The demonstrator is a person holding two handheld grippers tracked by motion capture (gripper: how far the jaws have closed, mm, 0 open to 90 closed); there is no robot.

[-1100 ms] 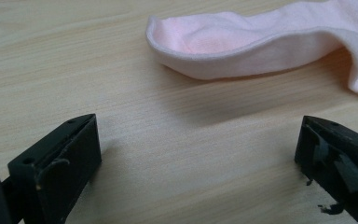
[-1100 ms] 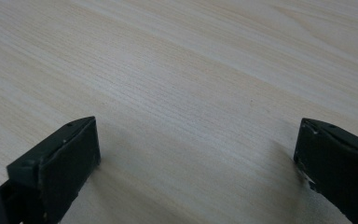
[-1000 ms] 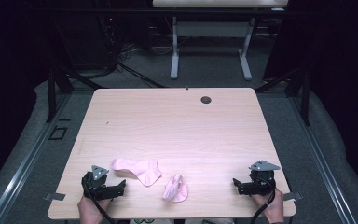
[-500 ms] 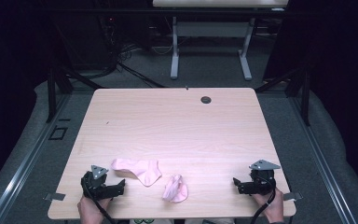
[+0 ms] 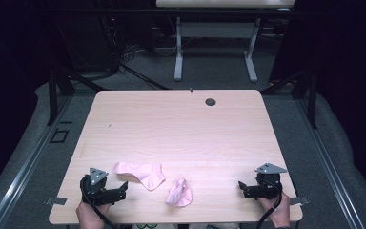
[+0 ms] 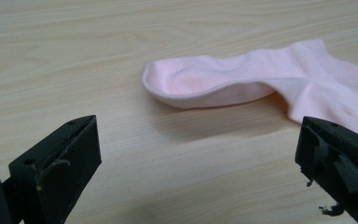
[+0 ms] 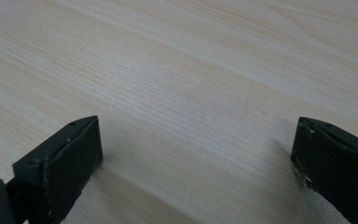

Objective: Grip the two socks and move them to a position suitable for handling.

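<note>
from the high view, your left gripper (image 5: 106,191) sits at the near left corner of the pale wooden counter (image 5: 181,129), held in your left hand (image 5: 91,215), with its jaws pointing to the right toward the socks. just beyond its tips lies the flat pink cotton sock (image 5: 140,172), stretched out sideways with its cuff end toward your left gripper and its foot bent toward you. a little to the right of it, near the front edge, lies the crumpled pink sock (image 5: 179,193), bunched into a small heap and apart from the flat one. your right gripper (image 5: 253,188) rests at the near right corner in your right hand (image 5: 281,214), its jaws pointing left, well apart from both socks. a small dark round hole (image 5: 210,102) sits near the far edge of the counter.

in the left gripper view, your left gripper (image 6: 196,163) has its jaws spread wide with nothing between them but bare wood. the flat pink cotton sock (image 6: 261,84) lies just ahead of the tips, its open cuff raised slightly off the counter and casting a shadow beneath; the right-hand jaw overlaps the sock's far part in this picture, but you cannot tell whether it touches.

in the right gripper view, your right gripper (image 7: 196,158) likewise has its jaws wide apart and grips nothing, low over bare wood grain.
</note>
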